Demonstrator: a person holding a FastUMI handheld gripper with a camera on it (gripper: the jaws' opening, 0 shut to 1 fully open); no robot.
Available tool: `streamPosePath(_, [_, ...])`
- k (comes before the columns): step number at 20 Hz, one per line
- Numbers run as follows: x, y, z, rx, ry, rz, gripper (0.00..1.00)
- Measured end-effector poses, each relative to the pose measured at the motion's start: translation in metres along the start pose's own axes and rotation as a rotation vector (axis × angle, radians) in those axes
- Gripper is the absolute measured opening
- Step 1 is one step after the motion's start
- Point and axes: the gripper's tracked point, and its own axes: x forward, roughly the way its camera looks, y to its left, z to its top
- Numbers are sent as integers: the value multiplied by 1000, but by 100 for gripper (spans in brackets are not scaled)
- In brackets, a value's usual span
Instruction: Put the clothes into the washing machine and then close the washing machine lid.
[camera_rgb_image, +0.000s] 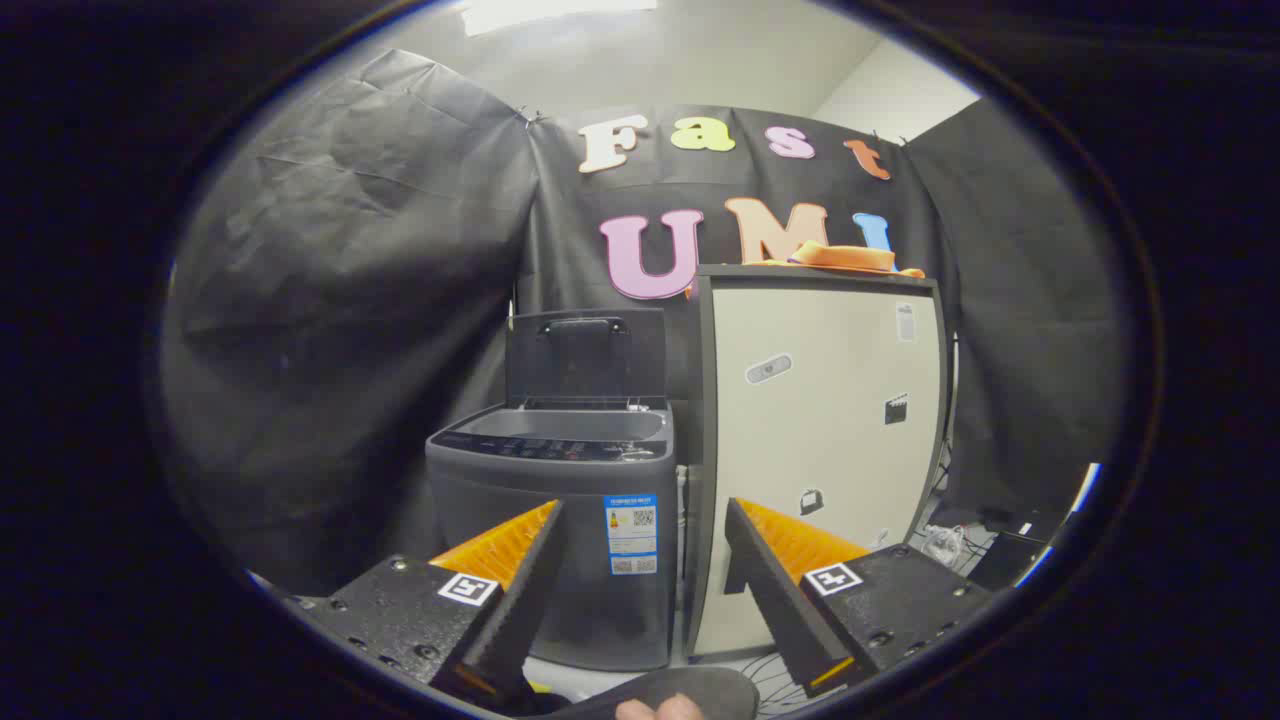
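A tall pale cabinet (820, 440) with a dark frame stands on the floor against the black cloth wall (340, 330). Small stickers (768, 369) dot its front. A tangle of white cables (940, 543) lies on the floor beside its base, near a dark box (1005, 560).

The gripper (640, 560) held its jaws spread apart with nothing between them, facing a gray washing machine (555, 540) whose lid (585, 355) stood upright, just beside a tall pale cabinet (820, 440) with an orange cloth (840, 256) lying on its top.
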Motion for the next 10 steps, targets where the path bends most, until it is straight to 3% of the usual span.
streamPosePath(10, [-1, 3, -1, 2, 5, 12, 96])
